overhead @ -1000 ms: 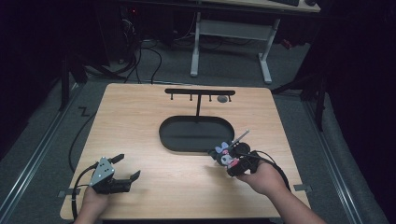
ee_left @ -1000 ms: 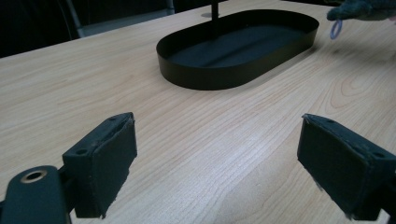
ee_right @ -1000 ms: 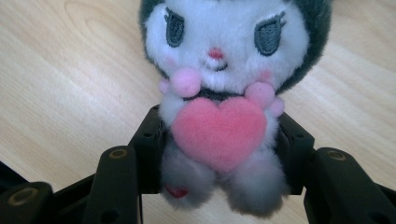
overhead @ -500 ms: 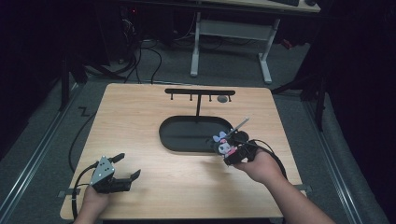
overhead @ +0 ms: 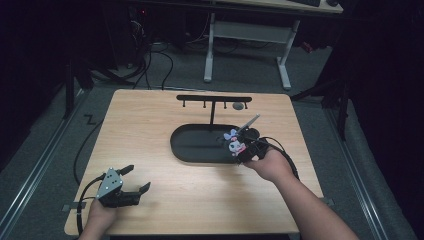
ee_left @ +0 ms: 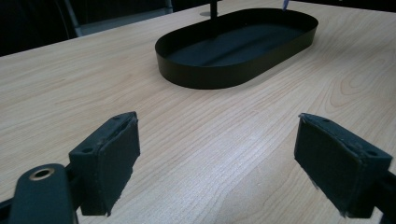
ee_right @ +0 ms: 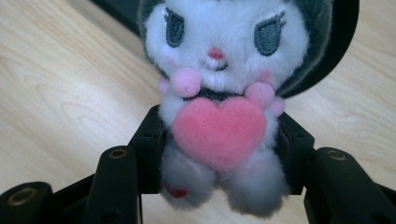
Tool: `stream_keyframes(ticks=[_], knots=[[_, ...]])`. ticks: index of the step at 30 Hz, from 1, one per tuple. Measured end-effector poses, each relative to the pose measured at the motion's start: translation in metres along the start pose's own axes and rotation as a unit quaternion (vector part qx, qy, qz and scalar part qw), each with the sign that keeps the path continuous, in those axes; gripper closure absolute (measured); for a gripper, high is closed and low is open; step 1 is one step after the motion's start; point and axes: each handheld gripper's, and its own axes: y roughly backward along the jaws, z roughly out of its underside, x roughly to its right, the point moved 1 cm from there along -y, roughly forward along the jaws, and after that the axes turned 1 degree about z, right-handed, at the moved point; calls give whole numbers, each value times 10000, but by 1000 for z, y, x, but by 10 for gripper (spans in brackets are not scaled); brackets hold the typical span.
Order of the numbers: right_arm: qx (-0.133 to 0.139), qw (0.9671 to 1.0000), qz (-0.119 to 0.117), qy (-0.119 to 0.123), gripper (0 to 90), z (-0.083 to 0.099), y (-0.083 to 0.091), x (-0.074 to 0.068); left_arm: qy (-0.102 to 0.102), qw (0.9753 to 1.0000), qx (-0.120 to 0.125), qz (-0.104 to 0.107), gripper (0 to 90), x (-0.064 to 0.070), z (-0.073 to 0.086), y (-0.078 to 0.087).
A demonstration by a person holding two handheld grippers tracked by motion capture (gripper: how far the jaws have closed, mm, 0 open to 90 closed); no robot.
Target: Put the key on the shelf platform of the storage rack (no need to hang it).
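Observation:
A small plush toy (ee_right: 219, 93) with a white face, dark hood and pink heart is clamped at its body between the jaws of my right gripper (ee_right: 219, 154). In the high view the plush toy (overhead: 234, 141) hangs over the right end of the black oval tray (overhead: 192, 150), with the right gripper (overhead: 240, 149) held just above the tray's rim. My left gripper (overhead: 136, 180) rests low over the table near the front left, its jaws wide apart with bare wood between them. The black oval tray (ee_left: 196, 77) lies ahead of the left gripper (ee_left: 217, 163).
A black T-shaped rack (overhead: 214, 99) with small hooks stands behind the tray; a small dark round object (overhead: 238, 106) hangs or sits by its right end. The wooden table (overhead: 150, 135) is surrounded by dark floor, cables and a desk frame (overhead: 247, 35) behind.
My right gripper has carried the plush toy forward and left, from the table beside the tray to over the tray's right end. The left gripper stayed put.

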Motion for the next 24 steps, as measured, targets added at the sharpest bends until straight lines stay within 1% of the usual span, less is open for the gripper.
stream_keyframes(ticks=[1,3,4,5,8,9,13,14,17,19,22,24], knots=[[-34,10000,14,39,478,-5,-4,1,23,10000,27,-16,145,0,0,1],[-22,10000,18,21,478,-10,-9,1,30,10000,58,-23,144,0,0,2],[-33,10000,-4,-42,478,-13,-12,1,44,10000,65,-24,144,0,0,2],[1,10000,-9,-7,478,-16,-15,1,38,10000,50,-14,145,0,0,2],[-11,10000,-26,0,478,-23,-25,1,5,10000,28,11,144,0,0,2],[-4,10000,-16,38,478,-26,-28,1,5,10000,41,27,144,0,0,2],[-66,10000,12,-66,478,-34,-38,-3,7,10000,49,32,144,0,0,2],[-66,10000,7,-28,478,-36,-40,-3,6,10000,55,28,144,0,0,2],[-73,10000,-11,-66,478,-42,-44,-5,45,10000,70,18,144,-1,0,2],[-71,10000,9,21,478,-46,-46,-5,50,10000,64,31,144,-1,0,2],[-85,9999,33,46,478,-52,-47,-8,101,9999,56,55,144,-2,0,1],[-134,9999,55,-22,478,-56,-48,-10,103,9999,47,57,144,-2,0,1]])
